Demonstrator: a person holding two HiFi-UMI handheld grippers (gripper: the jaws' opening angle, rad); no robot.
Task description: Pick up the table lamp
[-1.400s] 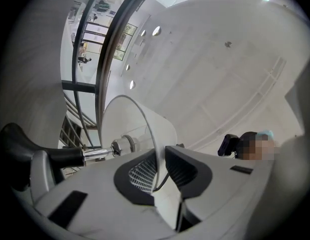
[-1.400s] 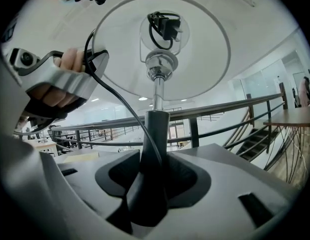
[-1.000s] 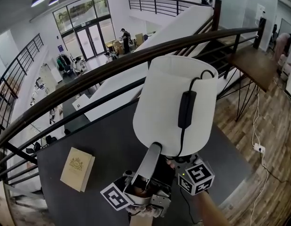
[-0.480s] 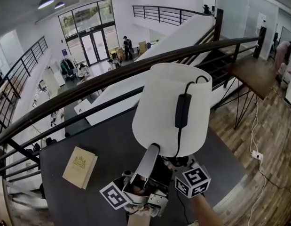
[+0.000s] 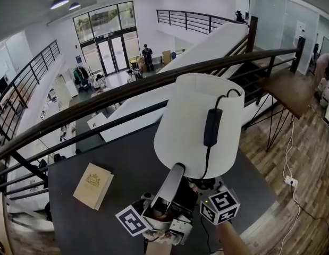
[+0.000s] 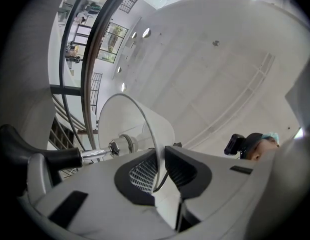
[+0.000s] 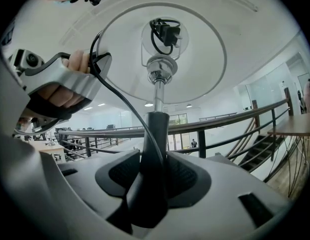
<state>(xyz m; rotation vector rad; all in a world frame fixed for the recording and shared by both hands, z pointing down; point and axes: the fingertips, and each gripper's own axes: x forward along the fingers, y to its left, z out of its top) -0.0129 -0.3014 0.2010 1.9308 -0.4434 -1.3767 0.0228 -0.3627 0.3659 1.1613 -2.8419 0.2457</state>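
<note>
The table lamp (image 5: pixel 201 126) fills the centre of the head view, in front of the table (image 5: pixel 84 230) that spans the lower half. A book (image 5: pixel 93 185) lies on that table at lower left. The railing (image 5: pixel 74 109) crosses behind the lamp, and a side table (image 5: pixel 289 84) stands at the right edge

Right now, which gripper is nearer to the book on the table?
Left. The left gripper, clamped on the lampshade at its lower rim, is just right of the book. The right gripper, gripping the lamp's black stem, sits farther right.
</note>
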